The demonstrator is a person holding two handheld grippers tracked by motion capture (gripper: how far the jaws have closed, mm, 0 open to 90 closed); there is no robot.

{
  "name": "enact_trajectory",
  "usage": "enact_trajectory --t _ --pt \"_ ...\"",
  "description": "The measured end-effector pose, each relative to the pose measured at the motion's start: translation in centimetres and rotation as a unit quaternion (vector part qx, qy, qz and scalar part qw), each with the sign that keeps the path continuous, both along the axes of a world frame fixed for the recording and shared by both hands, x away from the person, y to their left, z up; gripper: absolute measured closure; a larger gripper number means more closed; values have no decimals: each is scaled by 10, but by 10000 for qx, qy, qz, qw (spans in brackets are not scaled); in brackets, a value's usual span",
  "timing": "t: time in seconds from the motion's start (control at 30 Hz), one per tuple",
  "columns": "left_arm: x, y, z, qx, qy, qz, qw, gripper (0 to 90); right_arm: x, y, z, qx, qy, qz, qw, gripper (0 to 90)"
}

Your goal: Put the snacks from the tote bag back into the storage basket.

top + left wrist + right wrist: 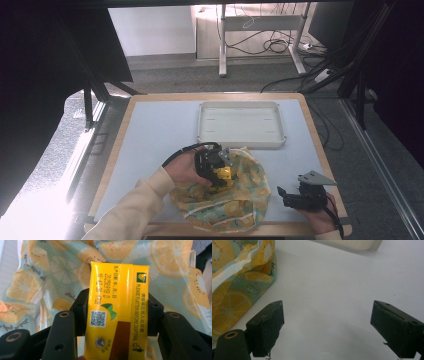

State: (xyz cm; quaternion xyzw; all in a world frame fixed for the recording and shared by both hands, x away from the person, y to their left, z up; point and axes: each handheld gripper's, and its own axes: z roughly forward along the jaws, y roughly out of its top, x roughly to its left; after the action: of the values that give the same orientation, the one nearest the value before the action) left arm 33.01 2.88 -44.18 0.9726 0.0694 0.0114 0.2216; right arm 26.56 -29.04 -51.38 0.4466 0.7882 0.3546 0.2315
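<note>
The left gripper [117,315] pinches a yellow carton [116,312] above the fruit-print bag [235,200]; the right gripper [325,327] waits spread over the worktop [332,285]. The glossy carton may slip free.

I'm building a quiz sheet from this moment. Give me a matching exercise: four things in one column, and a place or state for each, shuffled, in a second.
Things:
1. yellow drink carton
2. white tray
3. right gripper
4. fruit-print bag

Places or states:
A. open above bare table mat
B. clamped between the left gripper's jaws
C. empty, at the table's far side
D. crumpled on the mat near the front edge

Pairs: 1-B, 2-C, 3-A, 4-D
</note>
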Motion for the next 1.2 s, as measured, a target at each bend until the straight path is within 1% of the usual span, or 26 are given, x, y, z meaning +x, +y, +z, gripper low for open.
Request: enact_trajectory --t 0.07,0.27,0.4,0.6,0.87,0.97,1.03,1.2 --pt "1 -1 0 37 65 -11 10000 514 0 0 0 17 10 -18 10000 117" --pt "3 -2 1 72 76 -70 9999 519 0 0 0 -2 -7 1 10000 117" --pt "3 -2 1 64 85 -53 9999 521 0 0 0 0 0 0 10000 117" --pt "3 -5 2 135 102 -56 9998 523 0 0 0 -5 2 5 10000 117" --pt "5 -8 3 105 120 -105 9998 524 0 0 0 15 2 -6 10000 117" --pt "5 -8 5 66 98 -139 9998 524 0 0 0 22 3 -11 10000 117" --pt "6 -8 7 56 130 -152 9998 523 0 -1 0 22 1 -14 10000 117" --pt "6 -7 12 -8 97 -163 9998 523 0 0 0 18 2 -11 10000 117"
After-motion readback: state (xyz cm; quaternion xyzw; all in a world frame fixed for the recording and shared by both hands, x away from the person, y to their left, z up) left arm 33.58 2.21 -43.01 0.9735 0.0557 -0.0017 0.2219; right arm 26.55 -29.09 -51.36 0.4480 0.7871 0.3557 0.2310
